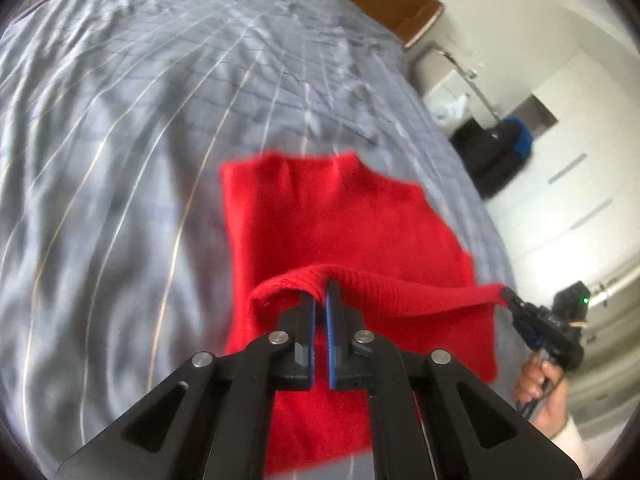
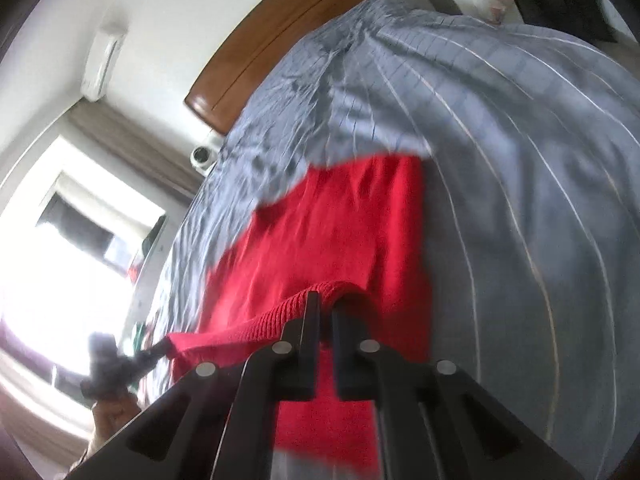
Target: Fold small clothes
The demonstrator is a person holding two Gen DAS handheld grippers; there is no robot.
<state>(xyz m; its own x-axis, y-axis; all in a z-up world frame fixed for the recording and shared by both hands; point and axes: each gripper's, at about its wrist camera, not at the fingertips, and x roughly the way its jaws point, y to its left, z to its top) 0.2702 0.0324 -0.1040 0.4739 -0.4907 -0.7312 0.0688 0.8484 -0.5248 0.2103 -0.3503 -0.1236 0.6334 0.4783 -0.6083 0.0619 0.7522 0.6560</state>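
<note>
The red sweater (image 1: 340,232) lies on the gray striped bed cover (image 1: 120,160), and its ribbed hem (image 1: 380,284) is lifted above the rest of it. The left gripper (image 1: 320,292) is closed on one end of this hem, and the right gripper (image 2: 326,300) is closed on the other end. I judge the fold is half made: next, both hands should carry the hem across evenly, keeping it stretched, and lay it on the far edge.
</note>
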